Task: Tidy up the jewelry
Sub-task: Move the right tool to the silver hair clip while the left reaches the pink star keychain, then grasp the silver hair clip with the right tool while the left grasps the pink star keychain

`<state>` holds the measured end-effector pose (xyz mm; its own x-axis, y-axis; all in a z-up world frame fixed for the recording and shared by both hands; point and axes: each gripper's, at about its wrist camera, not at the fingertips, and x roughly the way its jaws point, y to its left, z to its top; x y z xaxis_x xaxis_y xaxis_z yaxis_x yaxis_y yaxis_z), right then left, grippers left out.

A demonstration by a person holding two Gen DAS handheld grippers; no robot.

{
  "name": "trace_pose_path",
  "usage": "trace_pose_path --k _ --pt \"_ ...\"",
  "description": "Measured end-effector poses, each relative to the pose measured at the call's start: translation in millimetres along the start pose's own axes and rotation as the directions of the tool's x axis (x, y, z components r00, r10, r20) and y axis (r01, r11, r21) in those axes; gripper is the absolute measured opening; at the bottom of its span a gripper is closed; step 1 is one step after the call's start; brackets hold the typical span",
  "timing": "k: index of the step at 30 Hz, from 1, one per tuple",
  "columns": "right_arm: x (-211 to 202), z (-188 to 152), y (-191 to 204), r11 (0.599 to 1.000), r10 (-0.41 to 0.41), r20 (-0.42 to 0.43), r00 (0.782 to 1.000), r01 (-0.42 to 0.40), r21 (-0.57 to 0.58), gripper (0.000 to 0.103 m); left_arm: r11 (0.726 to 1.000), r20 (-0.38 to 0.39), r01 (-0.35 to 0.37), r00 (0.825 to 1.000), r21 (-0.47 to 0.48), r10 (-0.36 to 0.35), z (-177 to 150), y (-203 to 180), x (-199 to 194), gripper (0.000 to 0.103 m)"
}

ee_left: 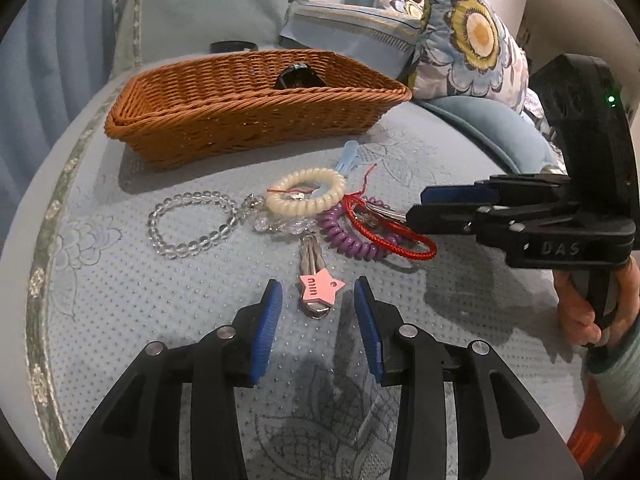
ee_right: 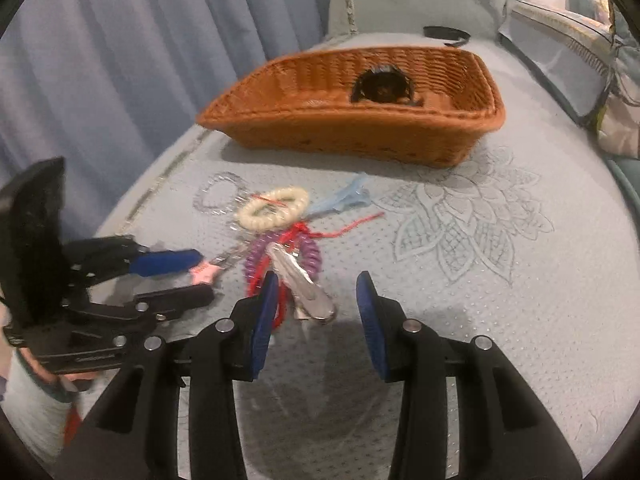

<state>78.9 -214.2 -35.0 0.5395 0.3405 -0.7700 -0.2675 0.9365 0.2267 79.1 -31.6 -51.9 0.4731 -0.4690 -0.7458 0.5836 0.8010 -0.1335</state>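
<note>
A pile of jewelry lies on the blue bedspread: a clear bead bracelet [ee_left: 192, 224], a cream coil band [ee_left: 306, 197], a purple coil band [ee_left: 352, 236], a red cord [ee_left: 394, 240], a light blue clip [ee_left: 346, 158] and a silver clip with a pink star [ee_left: 320, 289]. My left gripper [ee_left: 318, 320] is open, its tips on either side of the pink star clip. My right gripper [ee_right: 316, 312] is open around a silver clip [ee_right: 304, 288] that lies on the purple band and red cord [ee_right: 280, 300]. A brown wicker basket [ee_left: 224, 120] stands behind the pile and holds a dark item [ee_left: 298, 76].
Floral and blue pillows [ee_left: 472, 36] lie at the back right. A blue curtain [ee_right: 120, 60] hangs past the bed's edge. A black band [ee_left: 234, 46] lies behind the basket. The basket also shows in the right wrist view [ee_right: 360, 128].
</note>
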Motion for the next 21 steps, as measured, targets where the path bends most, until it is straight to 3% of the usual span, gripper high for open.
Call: trace_pose_path --k 3,5,10,18,21 --pt "2 -3 0 1.000 0.003 -0.002 1.000 -0.003 -0.011 0.037 1.000 0.004 -0.016 1.000 0.005 0.016 0 -2 0 0.035" --pt "3 -4 4 0.999 0.017 -0.007 1.000 -0.017 -0.027 0.029 1.000 0.005 -0.024 1.000 0.003 0.024 0 -2 1 0.035" --pt "4 -8 21 0.995 -0.034 0.009 0.999 0.034 -0.097 0.020 0.998 0.008 -0.059 0.998 -0.009 0.059 0 1 1 0.021" --pt "-3 -4 8 0.998 0.060 0.018 0.998 -0.059 -0.027 0.020 0.999 0.020 -0.035 0.999 -0.010 0.035 0 3 -4 0.021" --pt "-7 -3 4 0.998 0.061 0.013 0.998 -0.060 -0.015 0.020 1.000 0.030 -0.017 0.999 -0.015 0.017 1 5 -10 0.021"
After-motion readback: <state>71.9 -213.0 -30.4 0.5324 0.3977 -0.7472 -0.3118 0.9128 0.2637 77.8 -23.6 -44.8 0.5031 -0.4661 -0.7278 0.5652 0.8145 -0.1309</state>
